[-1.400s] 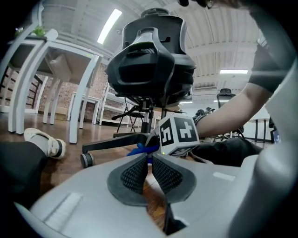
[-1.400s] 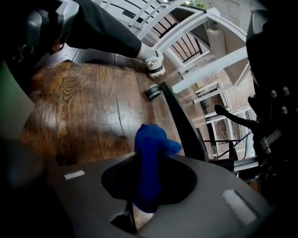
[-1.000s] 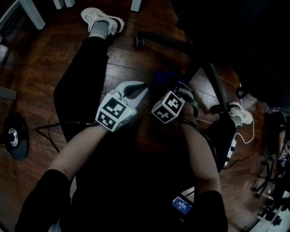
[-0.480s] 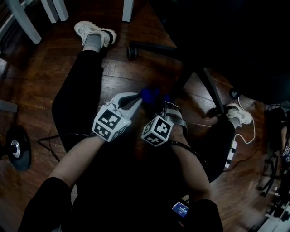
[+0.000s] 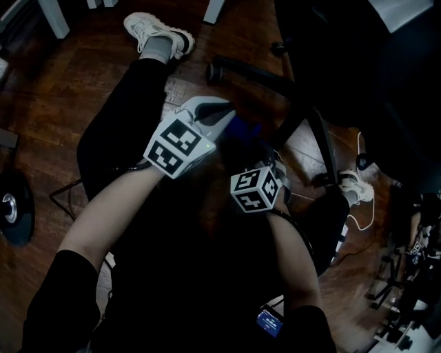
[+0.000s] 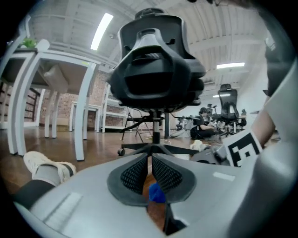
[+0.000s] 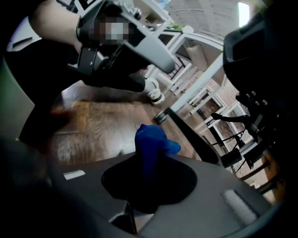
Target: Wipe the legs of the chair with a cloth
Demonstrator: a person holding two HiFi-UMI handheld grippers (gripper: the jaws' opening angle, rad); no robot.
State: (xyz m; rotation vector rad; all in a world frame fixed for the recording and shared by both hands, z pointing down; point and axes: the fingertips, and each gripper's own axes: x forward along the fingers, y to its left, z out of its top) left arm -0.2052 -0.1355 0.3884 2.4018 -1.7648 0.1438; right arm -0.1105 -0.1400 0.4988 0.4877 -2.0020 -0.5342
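Right tongs (image 7: pixel 147 163) pinch the blue cloth (image 7: pixel 152 141); left tongs (image 6: pixel 150 163) closed, just beside it.

A white sneaker (image 5: pixel 153 29) rests at upper left on the wooden floor (image 5: pixel 55 96), near white table legs (image 5: pixel 54 15); a round dark disc (image 5: pixel 10 210) sits at the left edge.

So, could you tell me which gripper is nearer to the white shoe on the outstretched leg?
Left. The left gripper hangs beside that leg, short of the white shoe; the right gripper, clamping the blue cloth, lies farther back, to its right.
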